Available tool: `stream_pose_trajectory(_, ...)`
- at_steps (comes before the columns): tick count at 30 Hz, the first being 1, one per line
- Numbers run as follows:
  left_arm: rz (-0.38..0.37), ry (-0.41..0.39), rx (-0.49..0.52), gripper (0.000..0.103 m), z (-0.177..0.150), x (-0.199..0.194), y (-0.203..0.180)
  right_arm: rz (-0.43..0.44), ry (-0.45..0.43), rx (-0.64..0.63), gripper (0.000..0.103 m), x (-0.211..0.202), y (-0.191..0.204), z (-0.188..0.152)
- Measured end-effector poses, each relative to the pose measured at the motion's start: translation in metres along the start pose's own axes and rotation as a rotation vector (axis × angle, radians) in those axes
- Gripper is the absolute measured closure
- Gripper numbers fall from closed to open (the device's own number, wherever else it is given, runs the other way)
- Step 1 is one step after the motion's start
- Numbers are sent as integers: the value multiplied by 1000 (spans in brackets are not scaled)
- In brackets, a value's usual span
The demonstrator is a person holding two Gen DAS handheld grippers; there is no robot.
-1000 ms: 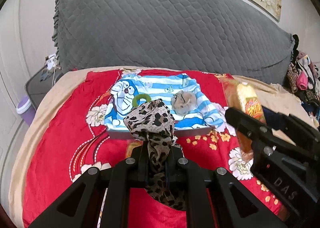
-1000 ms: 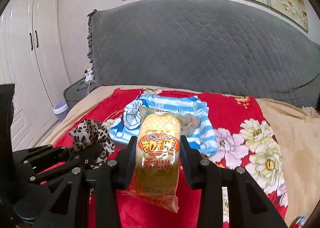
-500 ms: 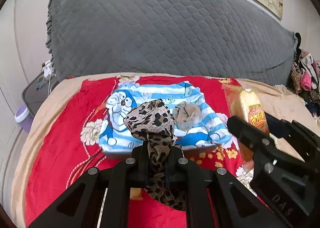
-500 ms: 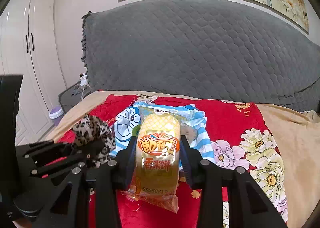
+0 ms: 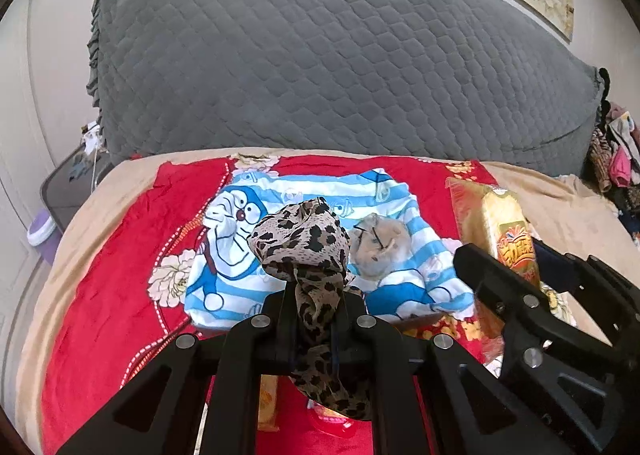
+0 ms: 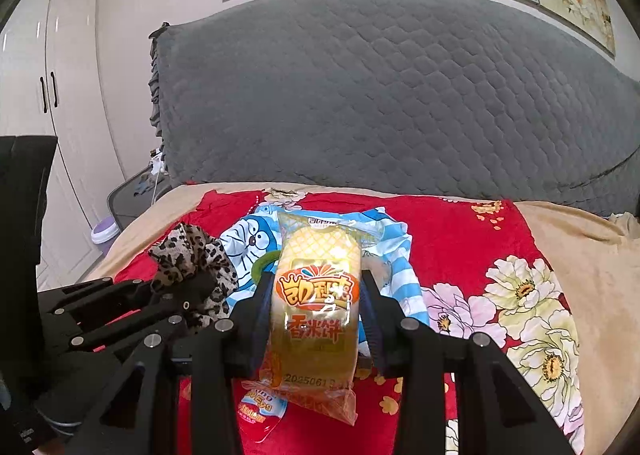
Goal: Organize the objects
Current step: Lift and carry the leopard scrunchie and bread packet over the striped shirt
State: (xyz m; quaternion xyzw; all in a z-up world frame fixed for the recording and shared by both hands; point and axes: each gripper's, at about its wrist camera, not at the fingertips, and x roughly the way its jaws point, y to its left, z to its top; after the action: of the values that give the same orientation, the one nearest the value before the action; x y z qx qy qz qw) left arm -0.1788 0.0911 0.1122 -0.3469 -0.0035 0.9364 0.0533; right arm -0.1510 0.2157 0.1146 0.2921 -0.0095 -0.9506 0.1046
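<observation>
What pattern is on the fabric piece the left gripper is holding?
Leopard print, tan with black spots, on the crumpled fabric scrunchie; clearest in the left wrist view.

A leopard-print cloth (image 5: 300,243) is pinched between the closed jaws of the left gripper (image 5: 314,305), its bunched end raised above them and its tail hung below. Beyond it, a blue-striped cartoon cloth (image 5: 320,195) is spread on the red blanket (image 5: 120,295) near the bed's head edge, with a grey plush (image 5: 378,245) lying on it. At the right, a snack packet (image 5: 504,231) is held in the right gripper (image 5: 516,295).
</observation>
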Motion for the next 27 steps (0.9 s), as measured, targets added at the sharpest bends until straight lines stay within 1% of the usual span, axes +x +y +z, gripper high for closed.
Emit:
stream_pose_trajectory(13,14,2,-19,92,10,31,15,1,-4,19,62,25,-9,9)
stream_pose_trajectory(27,17,-7,-8,92,20,57,22,-7,-4,-4,62,46,-10,14)
